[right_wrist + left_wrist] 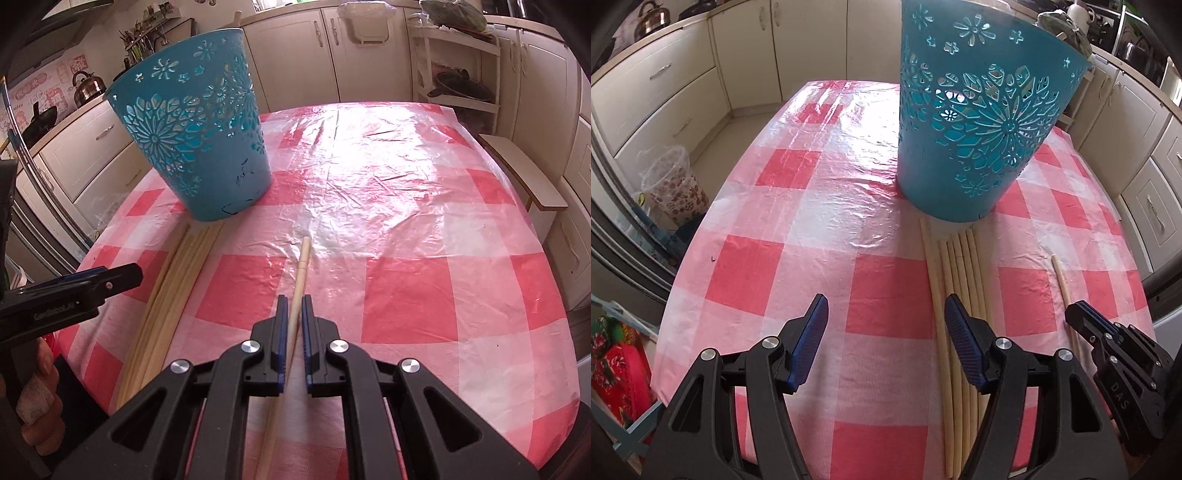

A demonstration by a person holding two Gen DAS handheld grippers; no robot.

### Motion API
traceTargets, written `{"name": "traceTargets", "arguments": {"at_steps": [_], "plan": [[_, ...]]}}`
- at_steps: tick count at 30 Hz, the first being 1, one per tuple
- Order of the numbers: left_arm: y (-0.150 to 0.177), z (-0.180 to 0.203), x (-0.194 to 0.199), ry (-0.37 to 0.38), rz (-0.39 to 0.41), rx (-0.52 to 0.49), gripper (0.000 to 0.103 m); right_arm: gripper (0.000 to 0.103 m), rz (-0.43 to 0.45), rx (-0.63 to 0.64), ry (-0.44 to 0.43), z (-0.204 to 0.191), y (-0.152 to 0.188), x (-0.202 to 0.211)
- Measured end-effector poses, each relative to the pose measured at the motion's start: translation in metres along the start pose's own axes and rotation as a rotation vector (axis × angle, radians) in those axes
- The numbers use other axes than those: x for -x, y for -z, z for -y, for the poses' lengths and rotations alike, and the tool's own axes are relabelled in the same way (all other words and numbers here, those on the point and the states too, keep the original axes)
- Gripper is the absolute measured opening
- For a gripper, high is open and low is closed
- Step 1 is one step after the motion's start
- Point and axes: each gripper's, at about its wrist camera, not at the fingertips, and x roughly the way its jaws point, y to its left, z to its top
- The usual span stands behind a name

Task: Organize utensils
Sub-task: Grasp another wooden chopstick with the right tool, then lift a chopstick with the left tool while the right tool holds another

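Observation:
A teal cut-out bucket [979, 129] [199, 147] stands upright on the red-and-white checked tablecloth [798, 266]. A bundle of several pale chopsticks [956, 273] [177, 273] lies side by side in front of it, their far ends at its base. My left gripper [886, 301] [110, 280] hangs open over the cloth; its right finger is above the bundle and nothing is between the pads. My right gripper [294, 301] [1082, 314] is shut on a single chopstick [301, 266] [1062, 280], which points away along the cloth, right of the bundle.
Cream kitchen cabinets ring the table. A clear patterned bin [674, 184] stands on the floor at the left, and red floral fabric [617, 376] lies near the table's corner. A wooden rack [458, 74] and a bench edge [524, 177] are at the right.

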Motion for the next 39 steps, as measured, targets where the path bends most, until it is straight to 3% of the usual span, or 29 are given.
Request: {"name": "traceTargets", "arguments": {"at_steps": [14,16,18,20,21,30,39], "plan": [[-0.014,0.014,-0.026,-0.077,-0.034,-0.044,0.059,0.011,0.016,-0.016,-0.054,0.004,0.001,0.000],[-0.016,0.015,-0.025,-0.070,-0.035,-0.051,0.049,0.011,0.017,-0.013,-0.054,0.004,0.001,0.000],[-0.017,0.018,-0.024,-0.053,-0.037,-0.072,0.024,0.015,0.019,-0.010,-0.054,0.004,0.000,0.000],[-0.019,0.020,-0.024,-0.034,-0.046,-0.087,0.007,0.021,0.020,-0.012,-0.056,0.003,-0.001,-0.001],[-0.020,0.021,-0.024,-0.029,-0.049,-0.092,0.005,0.022,0.019,-0.010,-0.054,0.002,-0.002,-0.001],[-0.018,-0.003,-0.002,0.038,-0.017,0.001,0.005,0.023,0.013,0.030,0.005,-0.007,-0.004,-0.005],[-0.029,-0.035,0.089,0.122,0.222,0.088,0.005,0.020,0.038,0.056,0.034,-0.011,0.000,-0.006]]}}
